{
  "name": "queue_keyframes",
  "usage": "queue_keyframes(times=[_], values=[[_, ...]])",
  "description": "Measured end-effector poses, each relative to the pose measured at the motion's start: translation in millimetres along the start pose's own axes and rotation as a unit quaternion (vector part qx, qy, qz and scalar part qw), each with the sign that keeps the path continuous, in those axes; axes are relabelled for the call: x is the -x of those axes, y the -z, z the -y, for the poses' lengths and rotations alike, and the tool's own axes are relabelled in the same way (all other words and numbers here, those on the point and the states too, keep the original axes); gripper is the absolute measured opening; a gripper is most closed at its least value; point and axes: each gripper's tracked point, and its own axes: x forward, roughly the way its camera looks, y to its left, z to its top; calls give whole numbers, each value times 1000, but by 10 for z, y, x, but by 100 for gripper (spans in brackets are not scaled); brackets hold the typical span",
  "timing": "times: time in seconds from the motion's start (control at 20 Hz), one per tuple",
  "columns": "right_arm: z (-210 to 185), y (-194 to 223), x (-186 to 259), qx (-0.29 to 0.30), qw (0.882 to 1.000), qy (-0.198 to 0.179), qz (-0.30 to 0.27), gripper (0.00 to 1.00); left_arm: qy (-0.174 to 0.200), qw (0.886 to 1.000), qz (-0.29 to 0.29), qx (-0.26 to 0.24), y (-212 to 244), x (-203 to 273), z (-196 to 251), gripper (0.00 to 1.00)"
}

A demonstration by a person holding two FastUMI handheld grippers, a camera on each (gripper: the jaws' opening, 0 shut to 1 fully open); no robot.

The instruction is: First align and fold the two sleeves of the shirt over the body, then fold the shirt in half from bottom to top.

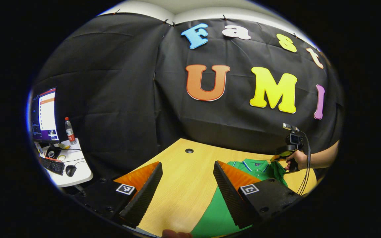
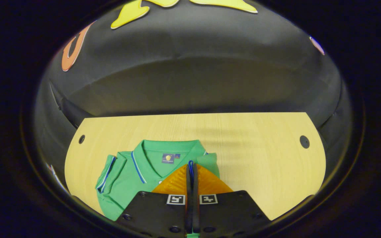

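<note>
Closest in the right gripper view, the right gripper has its two fingers pressed together with a sliver of blue-trimmed green cloth caught between them: it is pinching the right sleeve of the shirt by its cuff. That grip makes sense for the first step of the task, since a hold on the cuff edge lets the whole sleeve be carried inward over the body without dragging the rest of the cloth. In the left gripper view the same gripper shows far to the right, held in a hand above the shirt's far shoulder.

Nearest in the left gripper view, the left gripper stands wide open and holds nothing, poised over the wooden table at the shirt's left edge, probably waiting for its own sleeve.

The shirt is a green polo with a collar edged in white and blue and a small dark label inside the neck. It lies flat on the table, collar toward the far wall, toward the table's left half. Its left sleeve appears already turned in somewhat at the shoulder, though I cannot tell how neatly. The bottom-to-top fold is not yet done, to judge by the green body reaching to the near edge.
</note>
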Motion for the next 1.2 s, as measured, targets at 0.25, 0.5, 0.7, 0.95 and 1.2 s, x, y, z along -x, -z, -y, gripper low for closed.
queue_keyframes(times=[0.25, 0.5, 0.7, 0.95, 1.2], values=[[-394, 15, 121, -26, 998, -55, -10, 17, 8, 1000, -5, 1, 17, -56, -48, 99], [-394, -308, 508, -6, 997, -62, 47, 39, 35, 999, 4, 1, -66, -124, 52, 99], [-159, -538, 1076, 21, 993, -44, 112, 82, 77, 997, 19, -13, -220, -202, 224, 99], [133, -537, 2026, 65, 975, -6, 210, 98, 149, 987, 38, -40, -432, -309, 556, 99], [241, -193, 3030, 94, 958, 6, 272, 93, 216, 974, 42, -59, -486, -472, 985, 99]])
